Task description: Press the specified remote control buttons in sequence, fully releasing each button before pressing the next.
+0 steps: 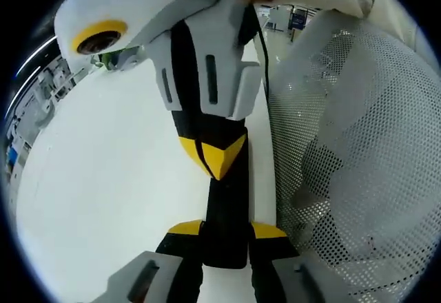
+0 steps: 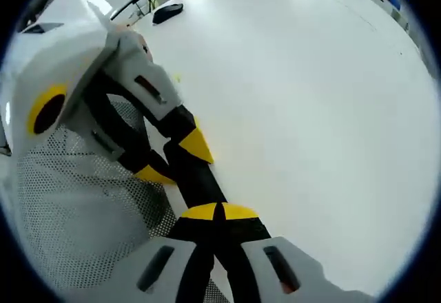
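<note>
Left hand-held gripper (image 1: 227, 230): nearest in the left gripper view; its yellow-tipped jaws stand apart and clamp a slim black remote (image 1: 226, 200) from both sides.
Remote: held off the white bench (image 2: 310, 110), running lengthwise away from the left jaws towards the other tool. Its buttons are too dark to make out.
Right hand-held gripper (image 2: 219, 211): jaws drawn fully together, yellow tips meeting in a single point with nothing between them. That point sits at the far end of the remote, touching it or just off it; I cannot tell which.
Mesh (image 1: 344, 144): white perforated material just beside the remote, on the side away from the open bench.
Far item (image 2: 167, 12): small dark object on the bench, well apart from both tools; too small to identify.
Step in hand: probably a button press, with the closed right tips serving as the pressing finger while the left holds the remote steady. Which button in the sequence cannot be read.
Next move: if the tips are down, lift them clear so the button is fully released, then shift along the remote to the next button and press straight down. The left grip needs to stay firm so the remote does not pivot.
</note>
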Demonstrator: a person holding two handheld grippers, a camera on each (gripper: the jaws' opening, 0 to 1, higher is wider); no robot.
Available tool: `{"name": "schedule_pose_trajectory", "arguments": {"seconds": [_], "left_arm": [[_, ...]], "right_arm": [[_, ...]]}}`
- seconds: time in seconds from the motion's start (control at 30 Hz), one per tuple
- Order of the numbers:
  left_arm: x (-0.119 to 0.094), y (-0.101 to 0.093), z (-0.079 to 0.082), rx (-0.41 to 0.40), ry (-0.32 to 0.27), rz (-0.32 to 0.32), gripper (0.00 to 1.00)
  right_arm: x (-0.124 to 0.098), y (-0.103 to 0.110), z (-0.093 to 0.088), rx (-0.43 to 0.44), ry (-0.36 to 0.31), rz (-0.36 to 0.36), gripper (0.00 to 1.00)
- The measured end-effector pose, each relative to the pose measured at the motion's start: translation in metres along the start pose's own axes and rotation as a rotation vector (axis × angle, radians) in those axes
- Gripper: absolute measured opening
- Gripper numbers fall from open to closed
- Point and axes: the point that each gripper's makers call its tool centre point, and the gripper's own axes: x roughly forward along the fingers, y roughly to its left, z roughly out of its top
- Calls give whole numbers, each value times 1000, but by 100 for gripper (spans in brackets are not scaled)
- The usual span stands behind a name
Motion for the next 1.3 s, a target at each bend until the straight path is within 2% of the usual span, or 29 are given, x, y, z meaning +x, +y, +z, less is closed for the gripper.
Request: {"name": "schedule_pose_trajectory", "arguments": {"seconds": [0.2,0.37,0.57,0.77,1.03,1.13,1.3], "left_arm": [[0,1,0,-1,0,0,25],[0,0,0,1,1,-1,25],[1,0,-1,1,1,0,25],[0,0,0,0,2,1,25],[1,0,0,-2,2,1,25],[1,-1,0,-3,1,1,25],[0,0,0,-5,0,1,25]], "right_arm": [[-1,3,-2,-8,26,-10,0],[-2,2,-3,2,-18,-15,0],[-2,3,-3,-10,-39,-18,0],[-2,2,-3,-34,-120,-29,0],[-3,4,-3,-98,-225,-71,0],[-4,6,-1,-199,-267,-118,0],[-5,11,-3,-265,-275,-149,0]]}}
